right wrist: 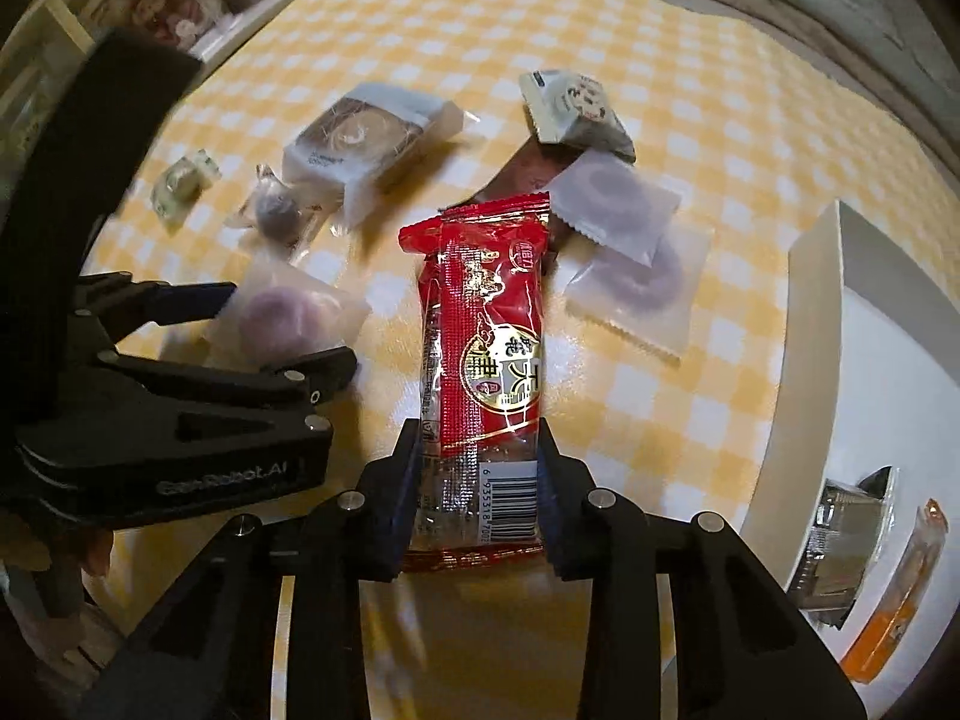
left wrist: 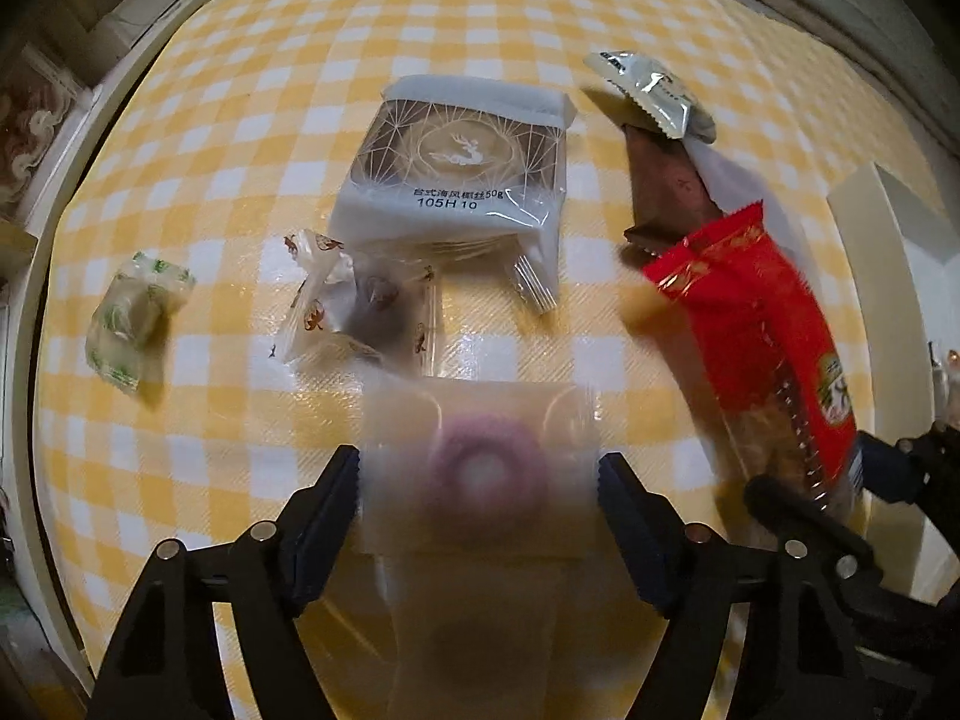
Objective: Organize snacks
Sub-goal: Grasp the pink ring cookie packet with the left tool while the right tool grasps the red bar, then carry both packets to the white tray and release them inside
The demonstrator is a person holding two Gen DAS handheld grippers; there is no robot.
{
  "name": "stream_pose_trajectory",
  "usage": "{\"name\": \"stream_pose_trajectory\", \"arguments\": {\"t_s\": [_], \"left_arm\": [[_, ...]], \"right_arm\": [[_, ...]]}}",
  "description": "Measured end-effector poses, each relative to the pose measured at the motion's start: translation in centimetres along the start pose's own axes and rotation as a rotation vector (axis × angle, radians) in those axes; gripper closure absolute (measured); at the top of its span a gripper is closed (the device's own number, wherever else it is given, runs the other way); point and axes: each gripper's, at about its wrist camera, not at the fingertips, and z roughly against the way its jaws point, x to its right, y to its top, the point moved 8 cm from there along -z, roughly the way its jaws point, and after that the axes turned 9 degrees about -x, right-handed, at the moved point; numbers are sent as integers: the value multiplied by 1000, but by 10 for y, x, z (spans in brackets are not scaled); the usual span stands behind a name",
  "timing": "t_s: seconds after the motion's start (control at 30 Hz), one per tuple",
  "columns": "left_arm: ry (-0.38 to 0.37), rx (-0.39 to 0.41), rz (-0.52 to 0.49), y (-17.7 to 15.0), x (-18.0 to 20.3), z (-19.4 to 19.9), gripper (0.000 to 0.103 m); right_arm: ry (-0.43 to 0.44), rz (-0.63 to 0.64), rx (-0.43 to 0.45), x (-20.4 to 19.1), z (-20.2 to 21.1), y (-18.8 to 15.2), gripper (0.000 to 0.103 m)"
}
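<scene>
2 claws pinch packets: left claw [left wrist: 478, 468] a blurred purple pastry [left wrist: 486, 468], right claw [right wrist: 478, 480] a red packet [right wrist: 489, 348].

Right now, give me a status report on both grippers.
Left gripper shut on purple pastry packet. Right gripper shut on red snack pack. White bin alongside, nothing blocking.

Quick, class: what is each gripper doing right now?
Left gripper: closed on the frosted purple pastry packet.
Right gripper: closed on the red snack packet.

Red snack packet [right wrist: 486, 372] — clamped, lengthwise
</scene>
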Motion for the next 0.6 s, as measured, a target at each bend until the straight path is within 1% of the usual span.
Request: {"name": "stream_pose_trajectory", "arguments": {"t_s": [0.1, 0.13, 0.17, 0.27, 0.37, 0.5, 0.6], "left_arm": [[16, 7, -10, -3, -2, 2, 35], [13, 10, -7, -5, -2, 3, 40], [10, 14, -3, -5, -2, 5, 41], [9, 35, 16, -6, -6, 17, 42], [6, 107, 30, -5, -7, 40, 42], [3, 177, 45, -11, -10, 70, 42], [-3, 230, 43, -16, -3, 88, 42]], "right_arm": [[3, 0, 21, 0, 9, 1, 69], [1, 0, 30, 0, 13, 2, 69], [0, -2, 37, -1, 16, 2, 69], [2, -8, 58, 1, 24, 5, 69], [-10, 0, 88, 1, 36, 4, 69], [-19, 8, 129, 1, 51, 2, 69], [-26, 12, 163, 4, 66, 0, 69]]}}
